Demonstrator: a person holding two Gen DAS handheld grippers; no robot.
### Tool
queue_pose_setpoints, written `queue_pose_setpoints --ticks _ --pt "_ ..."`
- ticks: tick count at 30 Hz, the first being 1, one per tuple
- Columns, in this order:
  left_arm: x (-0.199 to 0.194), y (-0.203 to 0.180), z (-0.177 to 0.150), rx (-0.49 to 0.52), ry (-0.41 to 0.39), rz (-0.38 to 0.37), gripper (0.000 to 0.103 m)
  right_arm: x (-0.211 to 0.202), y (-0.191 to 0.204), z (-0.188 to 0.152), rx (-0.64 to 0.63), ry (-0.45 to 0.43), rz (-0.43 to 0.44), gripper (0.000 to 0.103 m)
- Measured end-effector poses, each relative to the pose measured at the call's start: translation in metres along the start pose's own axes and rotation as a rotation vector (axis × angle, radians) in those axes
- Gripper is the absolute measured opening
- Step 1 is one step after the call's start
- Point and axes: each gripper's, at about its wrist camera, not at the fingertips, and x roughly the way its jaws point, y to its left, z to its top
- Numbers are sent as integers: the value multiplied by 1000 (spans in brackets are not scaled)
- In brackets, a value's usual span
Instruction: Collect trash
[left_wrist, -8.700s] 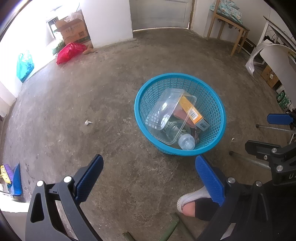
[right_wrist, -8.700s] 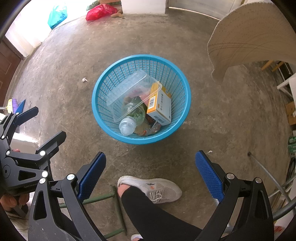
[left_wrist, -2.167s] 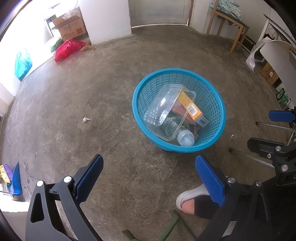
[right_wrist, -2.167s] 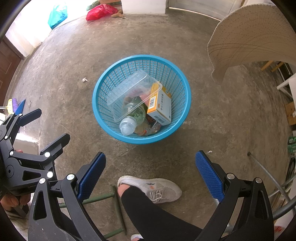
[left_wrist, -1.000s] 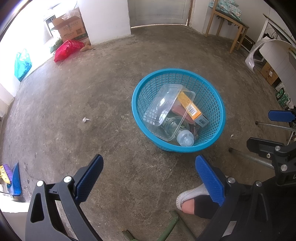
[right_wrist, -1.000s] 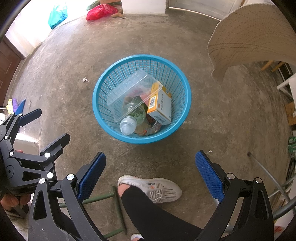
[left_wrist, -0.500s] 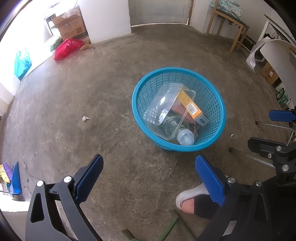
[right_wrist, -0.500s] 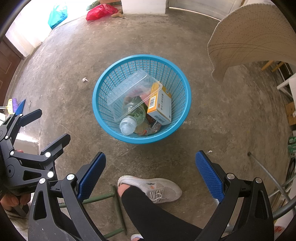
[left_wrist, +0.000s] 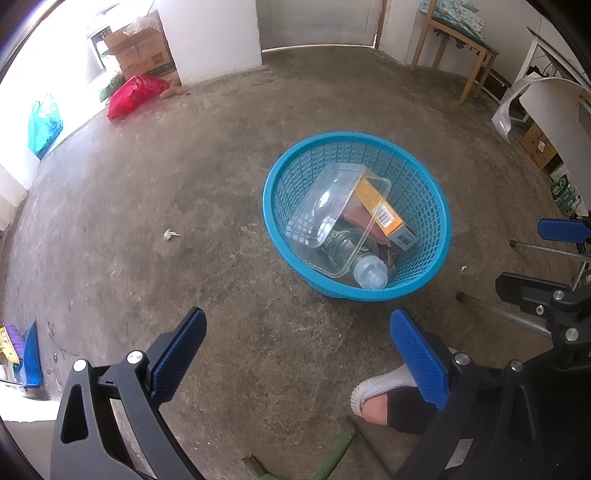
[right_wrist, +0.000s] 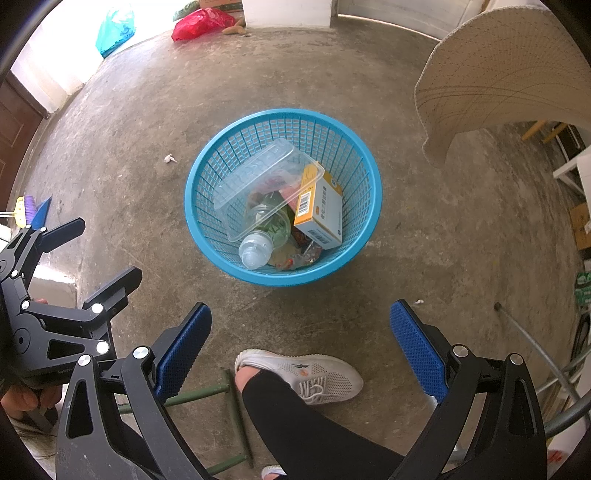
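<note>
Almost nothing differs from the frames of the last several seconds: both tools hover where they were, and only the left wrist view wobbles slightly. The left gripper (left_wrist: 297, 341) has its blue-padded jaws spread wide with nothing between them, and the right gripper (right_wrist: 301, 334) is likewise wide apart and empty. That stillness suggests the collecting is finished or paused.

The round blue plastic mesh basket (right_wrist: 207, 236) stands on the floor ahead of both tools. Inside it lie a clear plastic tray (right_wrist: 258, 173) tilted against the left wall, a clear plastic bottle with a pale cap (right_wrist: 264, 236) under the tray's near end, and an orange and white cardboard box (right_wrist: 319, 208) to the right, with crumpled wrappers (right_wrist: 299, 258) at the near bottom.

One small white scrap (left_wrist: 170, 233) lies on the floor well left of the basket, and a smaller fleck (right_wrist: 417, 302) sits near right of it; these look like the only loose bits left.

The floor is rough, stained grey concrete (left_wrist: 184, 184). At the far left are a red plastic bag (left_wrist: 129, 94), a teal plastic bag (left_wrist: 44, 125) and a cardboard carton (left_wrist: 138, 55) by a white pillar. A wooden table (left_wrist: 454, 40) stands far right. The person's white sneaker (right_wrist: 314, 373) rests on the near floor.
</note>
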Motion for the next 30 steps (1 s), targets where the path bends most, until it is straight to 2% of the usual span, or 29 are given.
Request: queue_pose_setpoints --ticks 30 --pt "-2 1 1 2 -2 0 98 0 0 0 -1 0 0 93"
